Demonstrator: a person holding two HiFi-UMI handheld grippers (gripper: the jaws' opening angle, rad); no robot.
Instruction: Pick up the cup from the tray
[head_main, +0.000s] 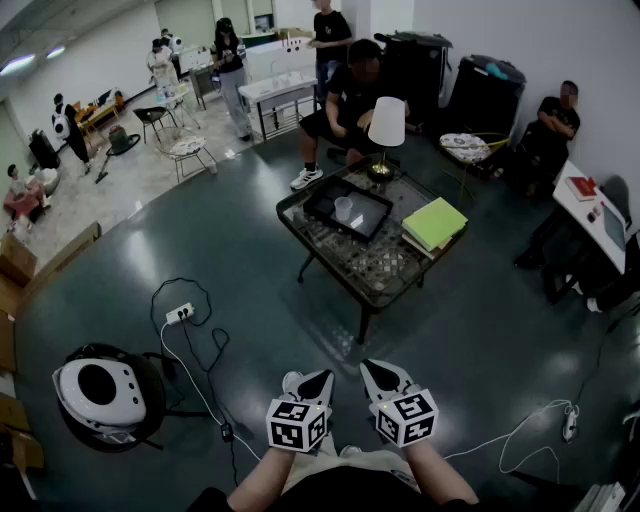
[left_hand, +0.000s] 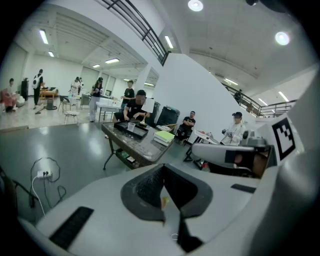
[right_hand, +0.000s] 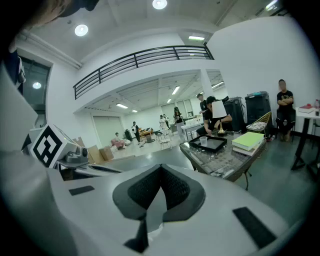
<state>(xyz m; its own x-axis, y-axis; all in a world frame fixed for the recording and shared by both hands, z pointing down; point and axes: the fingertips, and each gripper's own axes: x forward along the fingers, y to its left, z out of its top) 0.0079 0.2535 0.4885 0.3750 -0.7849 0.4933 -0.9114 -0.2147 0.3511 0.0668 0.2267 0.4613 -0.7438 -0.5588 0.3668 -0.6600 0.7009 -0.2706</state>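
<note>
A small clear cup (head_main: 344, 208) stands upright in a black tray (head_main: 322, 201) on a glass-topped table (head_main: 390, 268) well ahead of me. In the left gripper view the cup (left_hand: 131, 127) is tiny and far; in the right gripper view the cup (right_hand: 203, 141) sits in the tray (right_hand: 216, 144). My left gripper (head_main: 319, 381) and right gripper (head_main: 376, 371) hang side by side near my body, far short of the table. Both have their jaws pressed together with nothing between them.
On the table stand a white-shaded lamp (head_main: 386, 124) and a stack of green books (head_main: 434, 224). A person sits behind the table. A white and black helmet-like device (head_main: 100, 390) and a power strip with cables (head_main: 180, 314) lie on the floor at my left.
</note>
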